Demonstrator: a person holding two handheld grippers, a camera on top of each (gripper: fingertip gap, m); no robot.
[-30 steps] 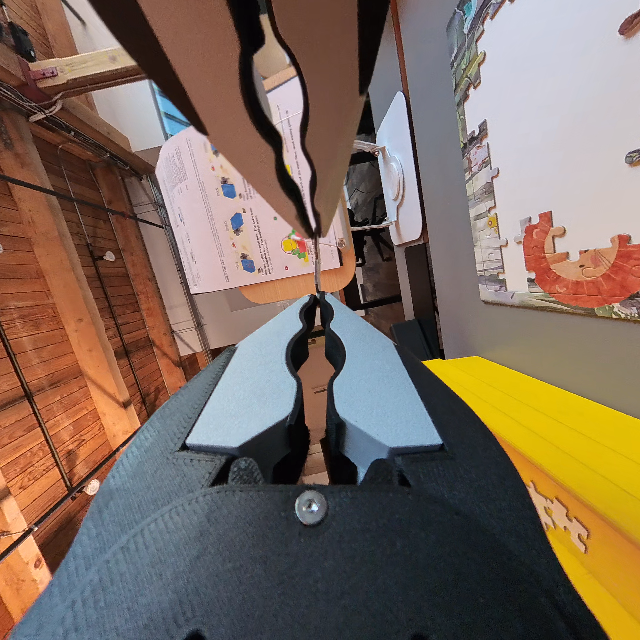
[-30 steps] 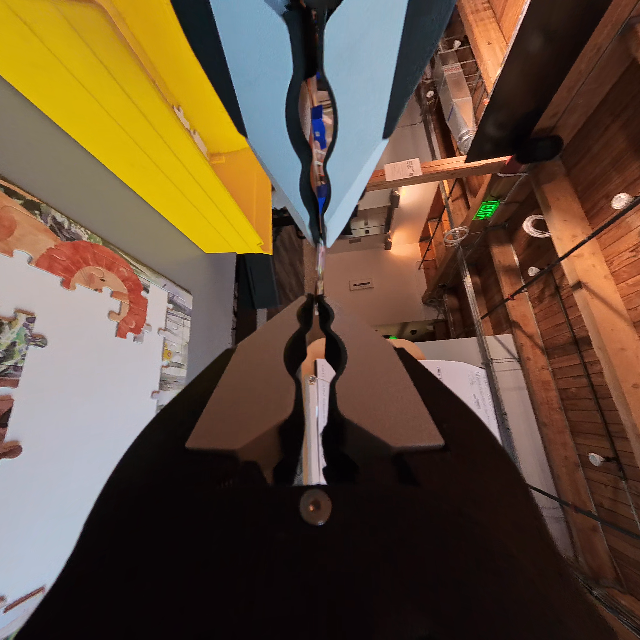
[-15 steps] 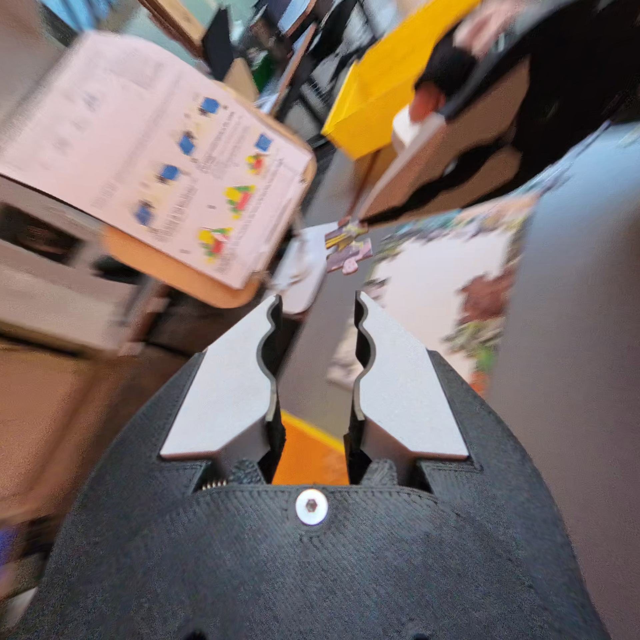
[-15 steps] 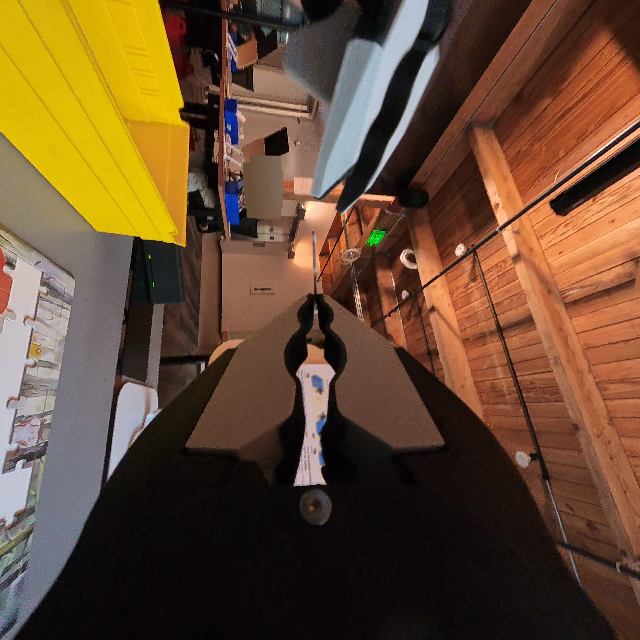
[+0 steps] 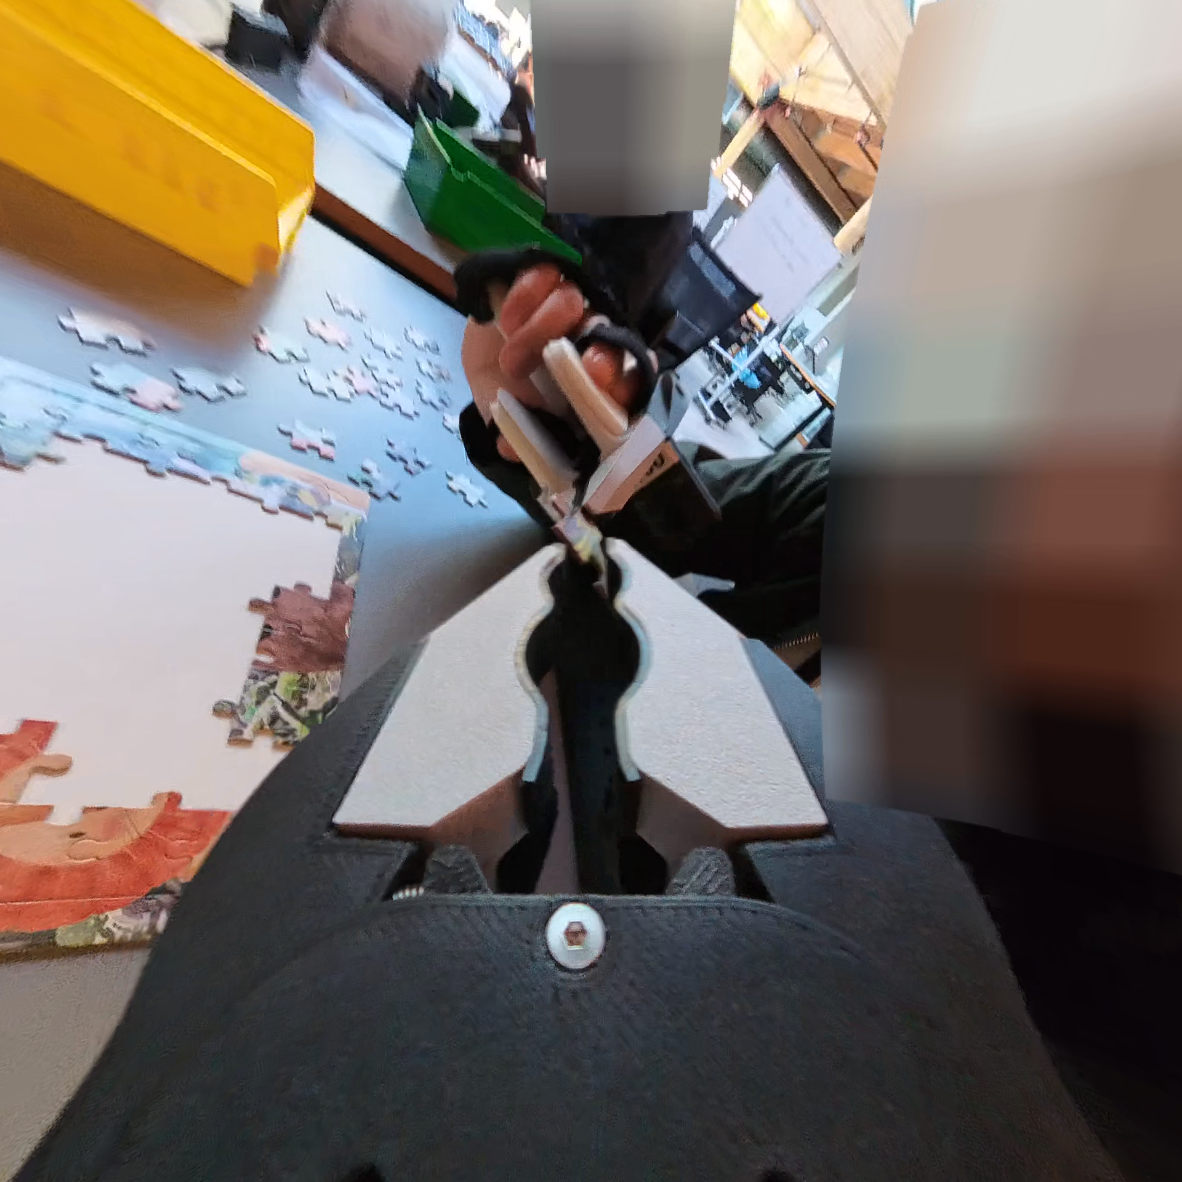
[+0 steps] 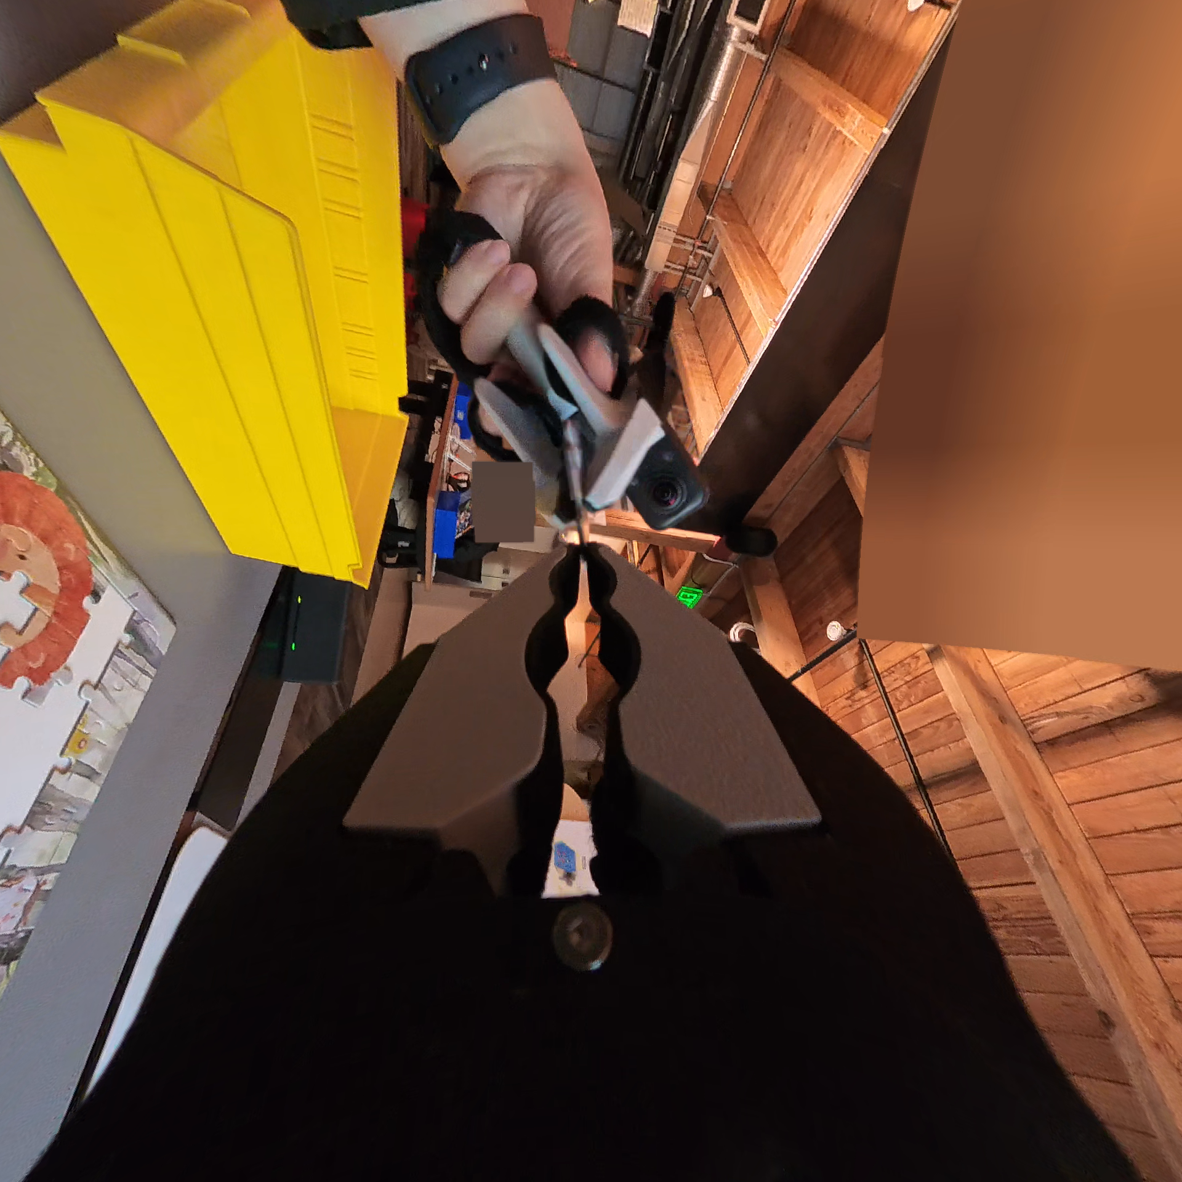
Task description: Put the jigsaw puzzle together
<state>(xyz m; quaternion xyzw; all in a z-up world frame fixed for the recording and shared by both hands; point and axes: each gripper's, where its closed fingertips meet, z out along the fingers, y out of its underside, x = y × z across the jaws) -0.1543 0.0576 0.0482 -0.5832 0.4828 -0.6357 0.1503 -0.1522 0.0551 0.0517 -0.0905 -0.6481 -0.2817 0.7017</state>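
A small jigsaw piece (image 5: 579,534) is held in the air between both grippers, tip to tip. My left gripper (image 5: 585,555) has its grey fingers closed on one end. My right gripper (image 6: 582,555) is shut on the other end, where the piece (image 6: 581,512) shows edge-on. A hand holds each gripper: the right one (image 5: 566,512) faces the left wrist view, and the left one (image 6: 572,448) faces the right wrist view. The partly built puzzle (image 5: 96,851), with a finished border and an orange lion, lies on a white board at the left. It also shows in the right wrist view (image 6: 38,575).
Several loose pieces (image 5: 358,384) lie scattered on the grey table (image 5: 422,550) beyond the puzzle. A yellow bin (image 5: 147,141) stands at the back and also shows in the right wrist view (image 6: 256,320). A green bin (image 5: 473,192) is behind it. A person sits close on the right.
The left gripper let go, opened and swung away while the right kept the piece. It has now turned back to face the right gripper and closed on the piece again.
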